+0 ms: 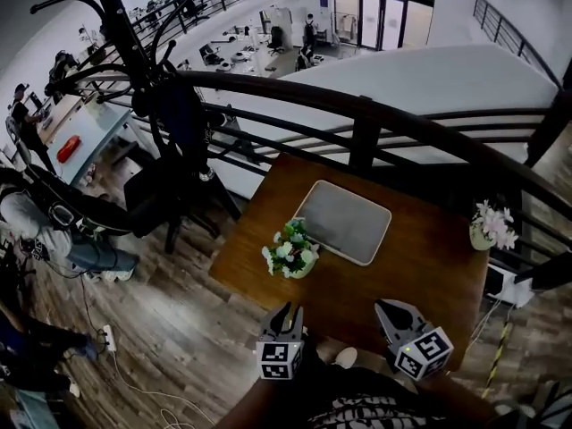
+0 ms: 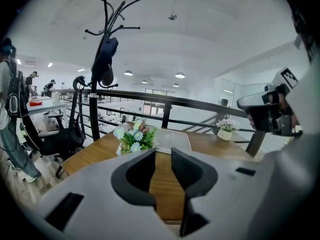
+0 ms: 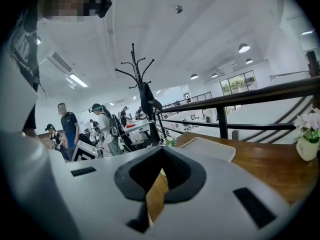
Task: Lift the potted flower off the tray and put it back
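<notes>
The potted flower (image 1: pixel 290 250), white and blue blooms in a small pot, stands on the wooden table (image 1: pixel 429 266) next to the near left corner of the grey tray (image 1: pixel 344 222). The tray holds nothing. My left gripper (image 1: pixel 286 309) hovers near the table's front edge, a short way in front of the flower (image 2: pixel 134 138). Its jaws show a narrow gap with nothing between them (image 2: pixel 163 151). My right gripper (image 1: pixel 386 307) is to the right at the same front edge, its jaw tips touching and empty (image 3: pixel 161 149). The tray (image 3: pixel 210 148) lies ahead of it.
A second small vase of pale flowers (image 1: pixel 492 229) stands at the table's far right corner. A dark metal railing (image 1: pixel 366 119) curves behind the table. A coat stand (image 1: pixel 134 52) and an office chair (image 1: pixel 152 195) are to the left, with people beyond.
</notes>
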`<state>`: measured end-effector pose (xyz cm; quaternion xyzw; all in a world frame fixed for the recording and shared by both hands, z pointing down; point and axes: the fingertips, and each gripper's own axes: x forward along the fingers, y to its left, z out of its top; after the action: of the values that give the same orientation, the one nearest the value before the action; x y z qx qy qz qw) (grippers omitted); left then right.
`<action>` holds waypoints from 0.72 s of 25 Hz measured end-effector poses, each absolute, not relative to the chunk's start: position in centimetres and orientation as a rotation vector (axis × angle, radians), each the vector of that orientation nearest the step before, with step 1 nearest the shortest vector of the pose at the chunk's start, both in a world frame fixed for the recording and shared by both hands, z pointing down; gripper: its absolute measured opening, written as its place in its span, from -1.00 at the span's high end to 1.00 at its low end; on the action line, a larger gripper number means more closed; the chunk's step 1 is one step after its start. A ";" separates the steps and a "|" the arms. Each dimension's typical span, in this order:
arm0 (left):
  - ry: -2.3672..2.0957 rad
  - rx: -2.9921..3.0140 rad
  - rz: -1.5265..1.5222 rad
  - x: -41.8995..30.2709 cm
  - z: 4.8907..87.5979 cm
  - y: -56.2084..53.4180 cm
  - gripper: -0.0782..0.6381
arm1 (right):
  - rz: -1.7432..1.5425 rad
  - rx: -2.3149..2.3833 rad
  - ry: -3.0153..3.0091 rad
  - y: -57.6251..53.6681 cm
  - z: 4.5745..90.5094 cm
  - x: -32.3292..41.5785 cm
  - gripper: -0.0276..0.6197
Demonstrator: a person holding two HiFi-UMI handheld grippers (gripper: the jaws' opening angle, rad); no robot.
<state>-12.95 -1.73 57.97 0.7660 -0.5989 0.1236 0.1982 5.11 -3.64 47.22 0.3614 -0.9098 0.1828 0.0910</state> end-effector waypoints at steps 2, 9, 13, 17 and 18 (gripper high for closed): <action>-1.646 2.140 0.352 -13.1 59.4 -2.6 0.34 | 0.541 1.078 -2.687 -4.0 47.7 4.7 0.94; -1.577 2.140 0.461 -14.5 65.5 -7.4 -0.02 | 0.559 1.147 -2.614 -6.1 49.9 3.7 0.94; -1.530 2.127 0.530 -15.9 68.7 -9.4 -0.14 | 0.559 1.163 -2.581 -7.1 49.6 1.5 0.94; -1.447 2.161 0.580 -15.4 71.9 -11.0 -0.32 | 0.559 1.173 -2.566 -8.3 49.6 0.4 0.94; -1.447 2.164 0.584 -15.2 72.6 -11.5 -0.35 | 0.559 1.174 -2.560 -8.8 49.8 0.5 0.94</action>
<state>-15.20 -11.54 72.56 0.7886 -0.5272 0.2128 0.2344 0.48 -8.77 49.81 0.4051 -0.8835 0.1928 0.1348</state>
